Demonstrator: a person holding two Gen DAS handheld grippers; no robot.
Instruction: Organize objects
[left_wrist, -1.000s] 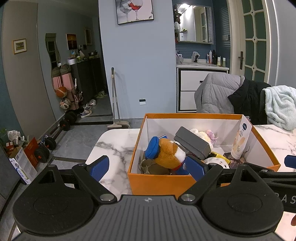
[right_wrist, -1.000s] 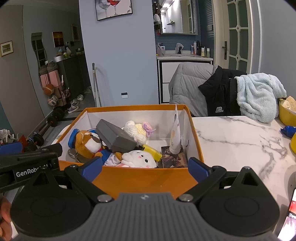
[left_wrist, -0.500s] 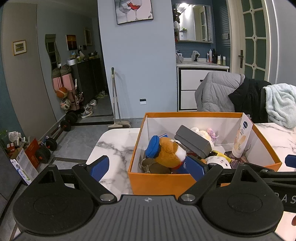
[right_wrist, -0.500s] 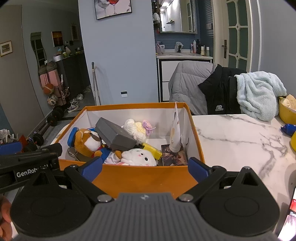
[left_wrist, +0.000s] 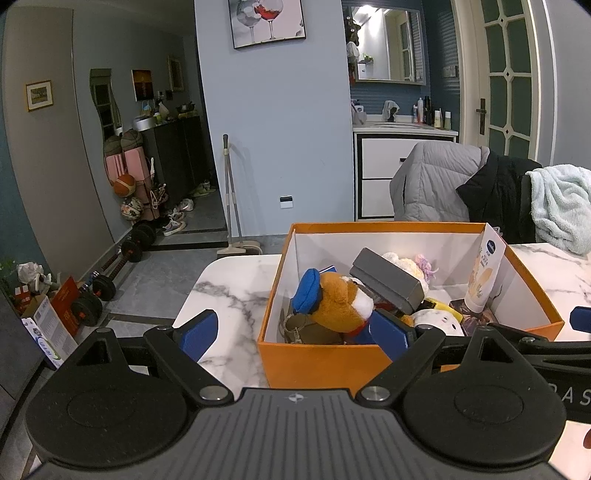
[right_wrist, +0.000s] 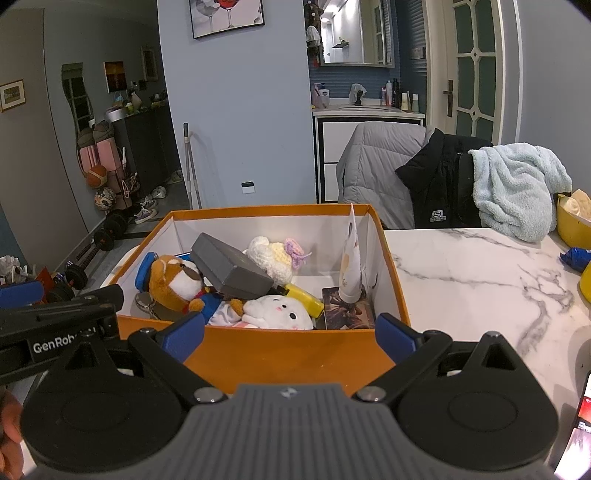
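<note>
**Both grippers empty at the near wall of the filled box**

Currently the orange box (right_wrist: 295, 354) sits on the marble table (right_wrist: 480, 266), its long axis running left to right across both views. Inside lie a brown plush dog (right_wrist: 173, 280), a grey case (right_wrist: 229, 271) tilted over it, a crocheted doll (right_wrist: 273, 254), a white plush (right_wrist: 277, 312), a yellow item (right_wrist: 304, 299) and a lotion tube (left_wrist: 484, 273) standing against the right wall.

Right gripper (right_wrist: 290, 334): fingers spread wide, nothing between them, centred on the box's near wall; contents lie straight ahead and below. Left gripper (left_wrist: 295, 332): also wide and empty, straddling the box's near-left corner, so one finger is outside the box and the other over the dog.

Judgement: the dog is nearer the left gripper; tube and white plush nearer the right. The scene fits either items all gathered into the box or items waiting to be taken out. These frames do not settle which.
</note>
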